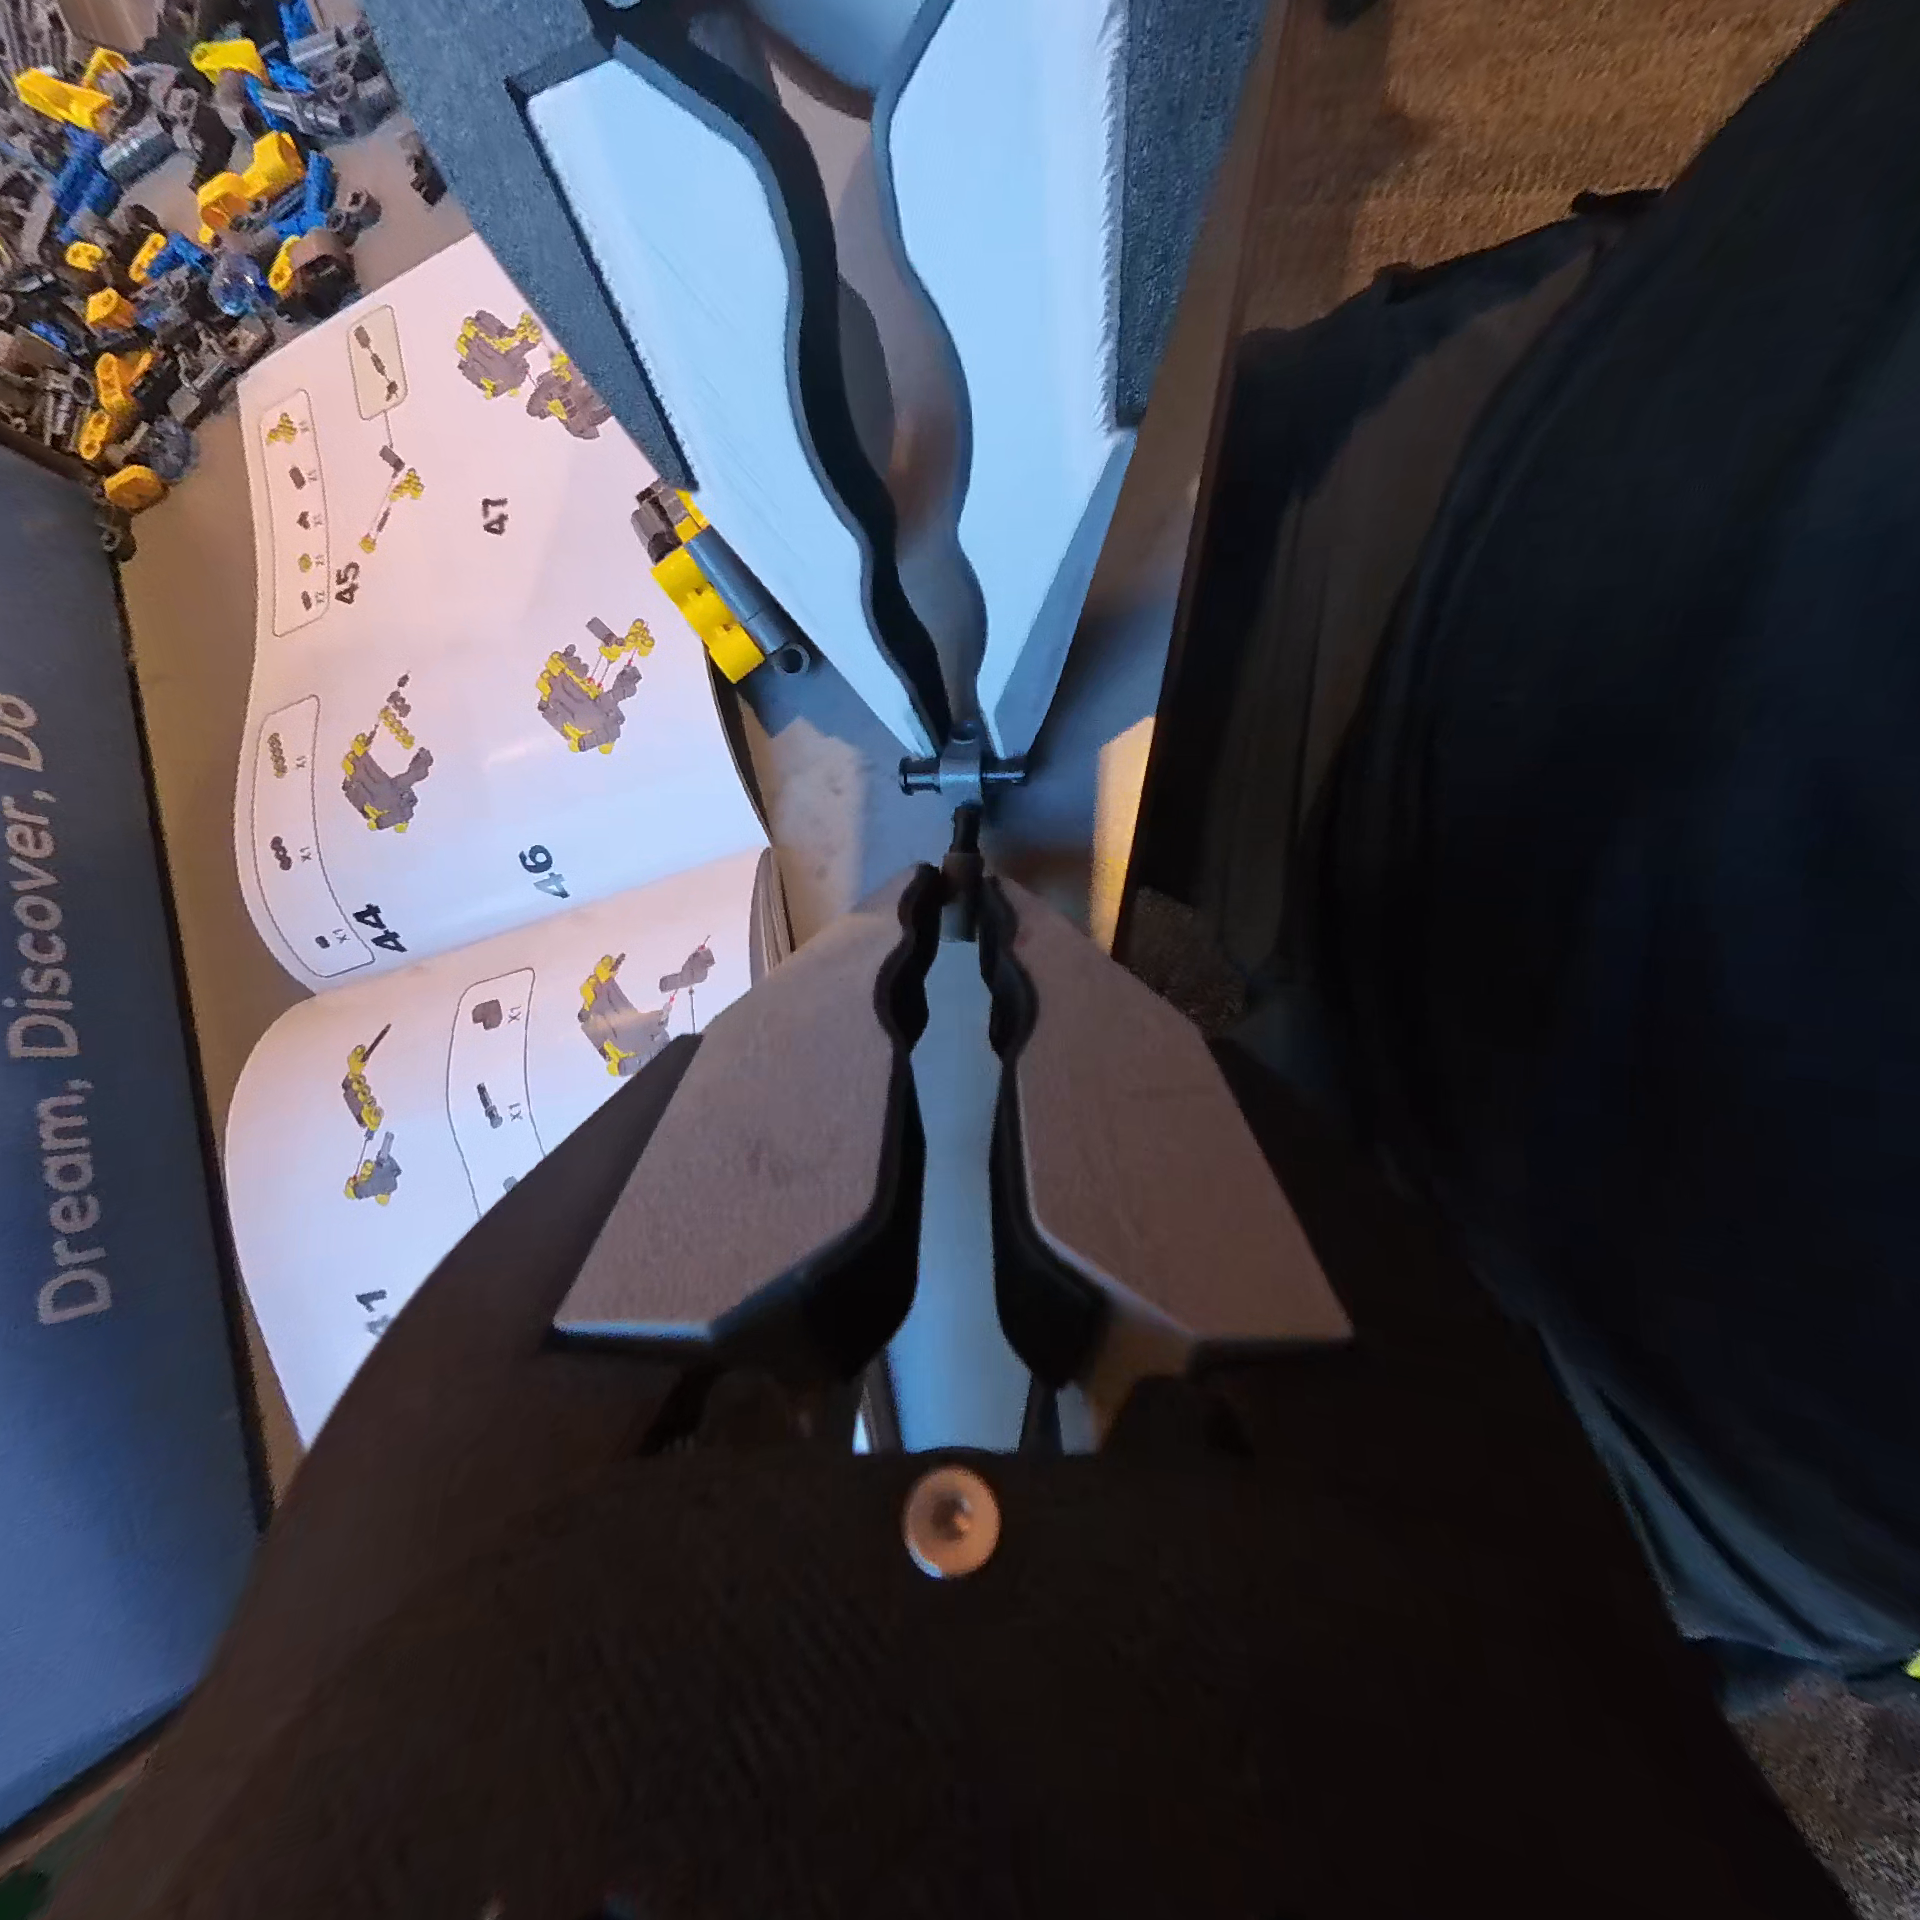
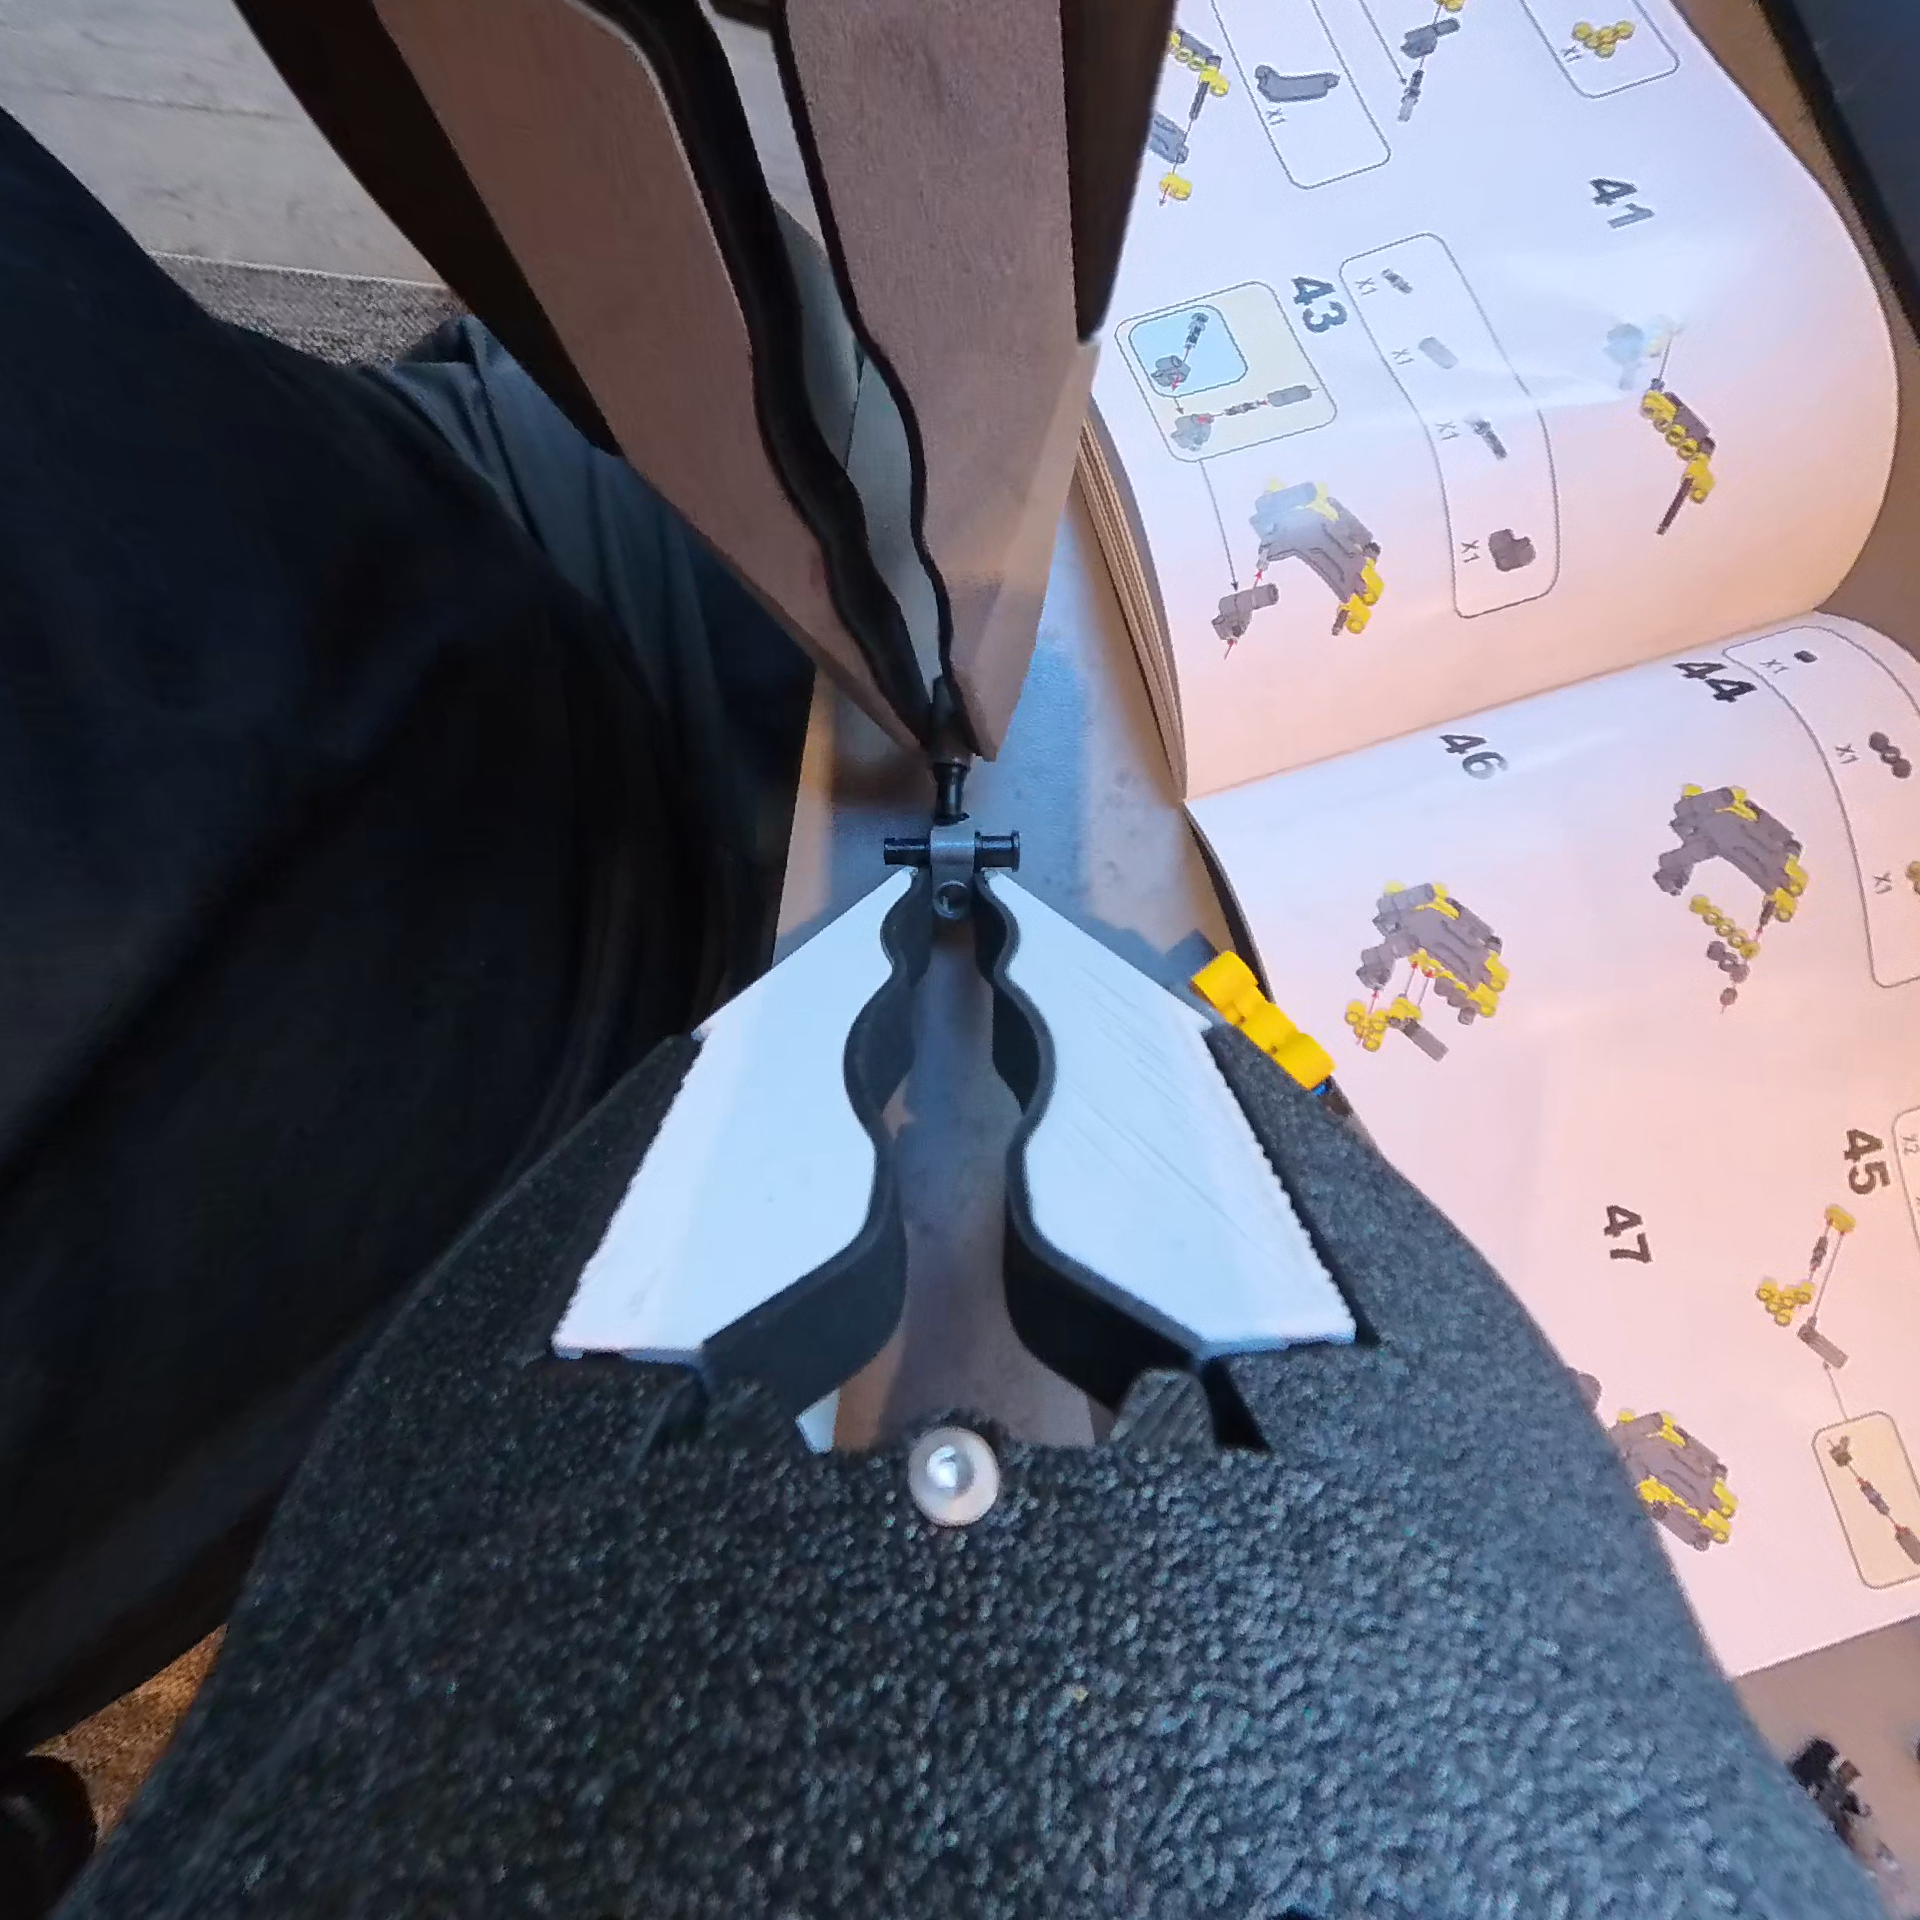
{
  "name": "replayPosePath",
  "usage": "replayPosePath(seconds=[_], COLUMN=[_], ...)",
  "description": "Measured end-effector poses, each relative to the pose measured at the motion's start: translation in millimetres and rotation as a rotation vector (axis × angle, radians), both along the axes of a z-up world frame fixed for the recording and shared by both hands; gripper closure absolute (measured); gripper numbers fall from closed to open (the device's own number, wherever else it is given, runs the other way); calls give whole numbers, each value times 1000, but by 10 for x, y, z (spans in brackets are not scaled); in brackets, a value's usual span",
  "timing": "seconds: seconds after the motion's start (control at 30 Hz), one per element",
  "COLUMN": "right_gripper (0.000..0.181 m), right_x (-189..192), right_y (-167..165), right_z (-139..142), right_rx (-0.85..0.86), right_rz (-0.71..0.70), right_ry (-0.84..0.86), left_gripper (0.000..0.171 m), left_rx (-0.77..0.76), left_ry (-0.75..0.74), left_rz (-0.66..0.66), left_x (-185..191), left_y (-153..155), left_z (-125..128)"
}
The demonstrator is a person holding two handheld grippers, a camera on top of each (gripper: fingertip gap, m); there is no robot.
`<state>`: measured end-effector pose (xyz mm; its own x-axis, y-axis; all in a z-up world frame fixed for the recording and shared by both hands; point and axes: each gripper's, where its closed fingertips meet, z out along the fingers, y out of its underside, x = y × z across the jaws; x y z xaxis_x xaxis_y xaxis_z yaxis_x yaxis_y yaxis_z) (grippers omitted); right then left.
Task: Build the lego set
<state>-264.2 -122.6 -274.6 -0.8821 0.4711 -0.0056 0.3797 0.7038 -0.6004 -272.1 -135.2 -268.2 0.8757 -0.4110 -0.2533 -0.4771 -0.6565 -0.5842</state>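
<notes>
The left gripper (image 1: 961,894) pinches a small black pin (image 1: 964,831). The right gripper (image 2: 951,896) pinches a grey connector (image 2: 951,862) that has a black pin across it. The pin's tip touches the connector but is not pushed in. An open instruction booklet (image 2: 1558,831) lies beside them, yellow and blue pieces (image 1: 156,208) farther off

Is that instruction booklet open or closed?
Open: the instruction booklet lies spread, two facing pages of building diagrams showing either side of its fold.
</notes>
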Motion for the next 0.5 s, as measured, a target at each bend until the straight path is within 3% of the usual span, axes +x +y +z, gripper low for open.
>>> replayPosePath(seconds=[0.5], right_gripper=[175], right_x=[-6], right_y=[-21], right_z=[5], right_rx=[53], right_rz=[5], right_ry=[19], left_gripper=[165], left_rx=[-121], left_ry=[32], left_rz=[-8], left_x=[6], left_y=[-35], left_z=[-14])
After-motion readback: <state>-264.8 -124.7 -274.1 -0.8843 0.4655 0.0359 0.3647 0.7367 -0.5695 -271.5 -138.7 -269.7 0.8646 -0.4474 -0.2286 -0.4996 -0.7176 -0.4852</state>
